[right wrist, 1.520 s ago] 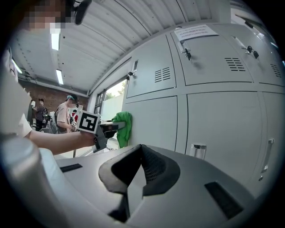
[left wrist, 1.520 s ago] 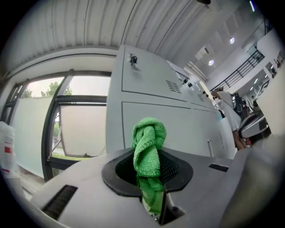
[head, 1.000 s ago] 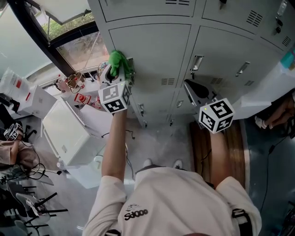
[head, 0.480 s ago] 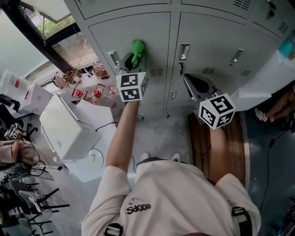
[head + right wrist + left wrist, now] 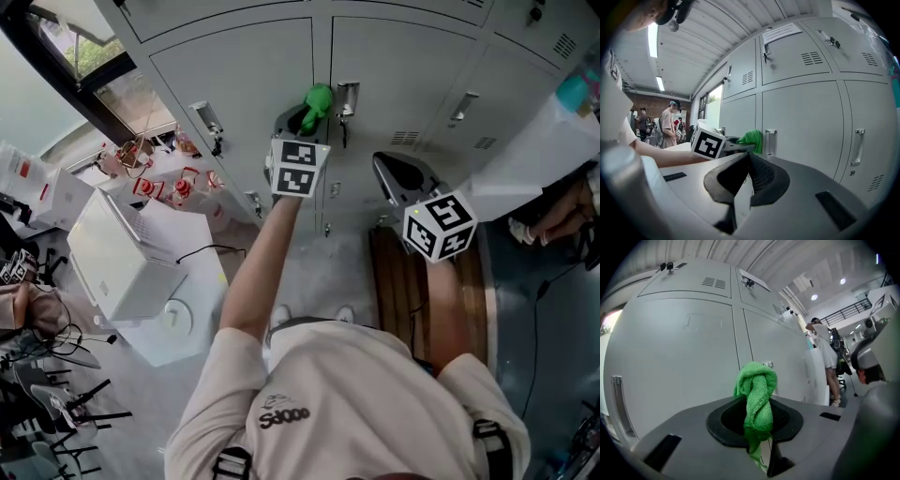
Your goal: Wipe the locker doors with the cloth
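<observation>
The left gripper [image 5: 306, 120] is pinching the green cloth [image 5: 319, 99] between its jaws, and the bunched wad is sticking out past the tips toward the locker doors [image 5: 234, 75]. In the head view the cloth is sitting at 12 o'clock, just left of a door handle [image 5: 347, 97] and near the seam between two doors. Whether it is touching the metal is unclear. The right gripper [image 5: 396, 174] is hanging at 4 o'clock from the left one, its jaws pressed together and holding nothing.
</observation>
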`<state>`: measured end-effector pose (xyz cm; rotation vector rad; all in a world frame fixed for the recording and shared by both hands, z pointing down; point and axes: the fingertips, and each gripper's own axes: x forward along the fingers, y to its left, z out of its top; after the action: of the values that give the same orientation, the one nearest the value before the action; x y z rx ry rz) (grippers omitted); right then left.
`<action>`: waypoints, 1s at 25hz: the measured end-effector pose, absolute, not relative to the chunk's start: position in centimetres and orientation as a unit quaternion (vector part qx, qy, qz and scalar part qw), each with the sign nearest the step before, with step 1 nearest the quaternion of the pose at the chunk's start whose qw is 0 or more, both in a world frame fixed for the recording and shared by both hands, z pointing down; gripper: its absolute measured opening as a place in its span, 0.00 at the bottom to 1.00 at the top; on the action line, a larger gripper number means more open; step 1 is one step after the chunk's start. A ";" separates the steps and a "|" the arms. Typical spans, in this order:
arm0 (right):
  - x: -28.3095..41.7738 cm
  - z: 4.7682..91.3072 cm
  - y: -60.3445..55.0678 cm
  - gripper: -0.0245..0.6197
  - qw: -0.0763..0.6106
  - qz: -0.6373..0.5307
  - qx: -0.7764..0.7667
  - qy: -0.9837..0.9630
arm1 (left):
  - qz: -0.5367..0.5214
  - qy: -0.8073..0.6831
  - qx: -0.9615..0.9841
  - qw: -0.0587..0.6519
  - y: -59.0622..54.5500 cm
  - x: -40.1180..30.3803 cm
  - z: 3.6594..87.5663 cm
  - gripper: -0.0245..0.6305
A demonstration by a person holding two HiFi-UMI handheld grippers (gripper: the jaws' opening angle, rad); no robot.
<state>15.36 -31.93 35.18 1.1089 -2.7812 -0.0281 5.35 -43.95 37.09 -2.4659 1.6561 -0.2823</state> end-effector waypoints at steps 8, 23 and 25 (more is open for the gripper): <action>12.1 34.1 -32.8 0.05 0.069 -0.013 0.351 -0.934 | -0.095 0.598 -0.793 0.062 -42.9 -2.1 38.7 0.16; 3.4 32.6 -33.2 0.05 0.024 0.008 0.341 -0.940 | -0.030 0.662 -0.749 0.009 -40.6 -15.6 39.0 0.16; 4.0 33.0 -33.0 0.05 0.028 0.010 0.351 -0.936 | -0.022 0.672 -0.740 0.002 -40.7 -15.0 39.4 0.16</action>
<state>4.05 -32.97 32.99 1.0835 -2.8884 0.0320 -14.99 -40.69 39.44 -2.3238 2.1085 -0.0693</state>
